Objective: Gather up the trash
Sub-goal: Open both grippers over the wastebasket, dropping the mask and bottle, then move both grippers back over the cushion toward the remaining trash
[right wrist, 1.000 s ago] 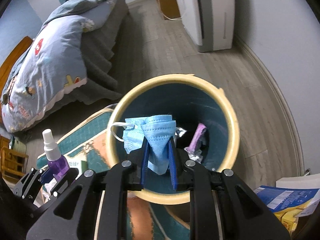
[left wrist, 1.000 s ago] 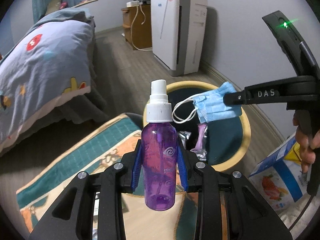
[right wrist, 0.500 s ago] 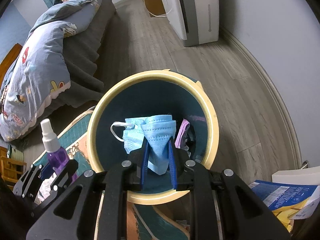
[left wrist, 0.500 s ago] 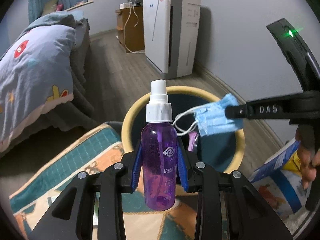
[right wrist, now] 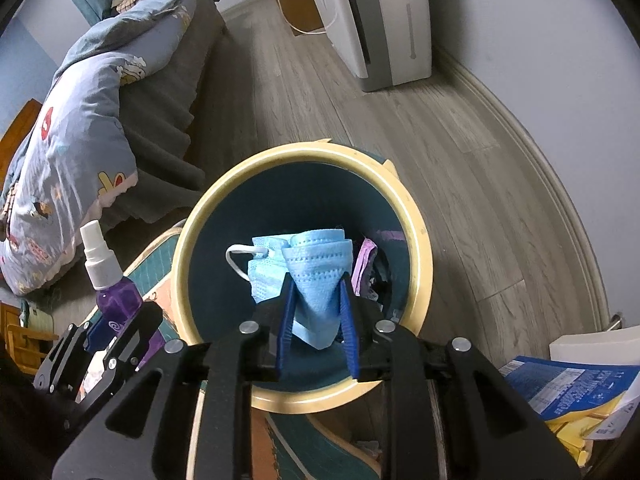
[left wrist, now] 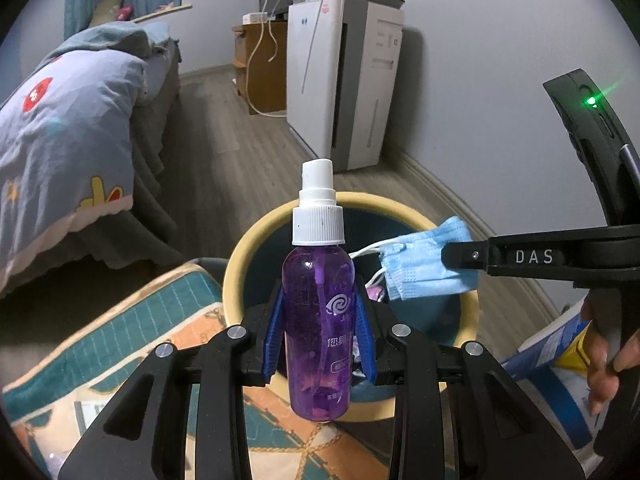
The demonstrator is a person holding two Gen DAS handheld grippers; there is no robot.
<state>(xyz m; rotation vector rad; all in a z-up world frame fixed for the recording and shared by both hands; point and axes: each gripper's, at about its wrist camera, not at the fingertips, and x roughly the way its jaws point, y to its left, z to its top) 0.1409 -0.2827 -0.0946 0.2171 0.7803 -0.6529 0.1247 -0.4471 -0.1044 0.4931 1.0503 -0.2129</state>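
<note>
My left gripper (left wrist: 319, 300) is shut on a purple spray bottle (left wrist: 318, 320) with a white pump top, held upright just before the round bin (left wrist: 240, 264), which has a yellow rim and a dark teal inside. In the right wrist view the bottle (right wrist: 116, 300) shows at lower left. My right gripper (right wrist: 316, 280) points down over the bin's mouth (right wrist: 416, 240). Its jaws are opening, and a folded blue face mask (right wrist: 316, 264) still hangs between them, touching both tips. The mask (left wrist: 424, 268) also shows from the side. A purple wrapper (right wrist: 366, 264) lies inside the bin.
A bed with a blue quilt (left wrist: 60, 140) stands left, a white air purifier (left wrist: 344, 88) against the far wall. A patterned teal and orange rug (left wrist: 120, 340) lies under the bin. A blue and yellow carton (right wrist: 560, 388) lies at right, near a hand (left wrist: 604, 360).
The left gripper with the bottle has come nearer the bin. The bin has slid left and nearer under the right gripper, whose jaws now stand a little wider around the mask.
</note>
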